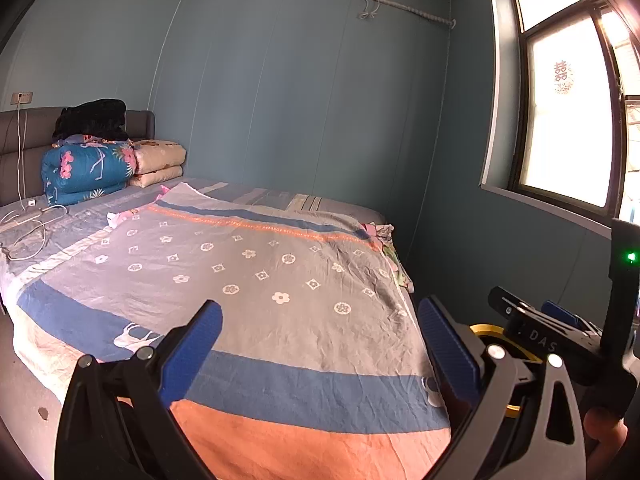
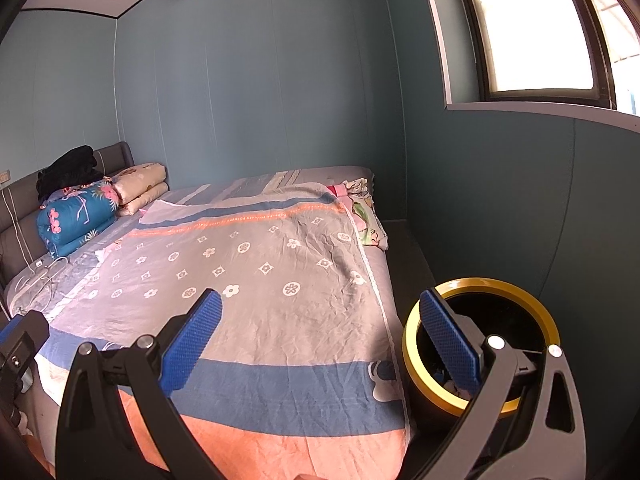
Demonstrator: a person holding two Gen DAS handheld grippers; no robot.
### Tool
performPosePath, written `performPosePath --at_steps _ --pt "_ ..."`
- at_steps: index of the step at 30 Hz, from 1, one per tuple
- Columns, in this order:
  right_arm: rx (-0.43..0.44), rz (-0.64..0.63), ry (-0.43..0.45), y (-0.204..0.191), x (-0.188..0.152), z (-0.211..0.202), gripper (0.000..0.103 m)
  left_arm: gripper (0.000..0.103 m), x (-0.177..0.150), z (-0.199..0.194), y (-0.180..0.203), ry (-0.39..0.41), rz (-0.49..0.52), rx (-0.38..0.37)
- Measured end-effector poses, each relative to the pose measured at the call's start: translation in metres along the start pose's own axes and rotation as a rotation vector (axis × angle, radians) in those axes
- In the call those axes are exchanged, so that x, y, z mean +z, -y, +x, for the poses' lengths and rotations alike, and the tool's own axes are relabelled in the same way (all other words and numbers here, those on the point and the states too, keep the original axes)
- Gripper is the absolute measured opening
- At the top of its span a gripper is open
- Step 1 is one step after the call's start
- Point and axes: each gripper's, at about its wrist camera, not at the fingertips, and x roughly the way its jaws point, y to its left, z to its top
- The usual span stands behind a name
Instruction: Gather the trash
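— Where's the bin?
— Beside the bed's [image 2: 280,280] foot: my black, yellow-rimmed trash bin [image 2: 480,344], under my right gripper [image 2: 320,340].
— Jaws?
— Right spread, empty; left gripper [image 1: 320,344] likewise, over the bedspread

I see a creased, matt cotton-like bedsheet in grey, blue and orange [image 2: 280,280]. My right gripper's [image 2: 320,320] blue finger pads [image 2: 450,340] look knurled rubbery plastic; the black, yellow-rimmed round bin [image 2: 408,344] looks smooth and glossy.
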Motion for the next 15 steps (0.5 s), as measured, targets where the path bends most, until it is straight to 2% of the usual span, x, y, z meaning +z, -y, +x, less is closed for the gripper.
performPosePath --at_steps 15 --pt "0.005 0.017 -0.024 0.0065 -0.0042 0.0082 0.095 0.095 -0.0026 0.007 -0.0014 -0.034 -0.009 -0.013"
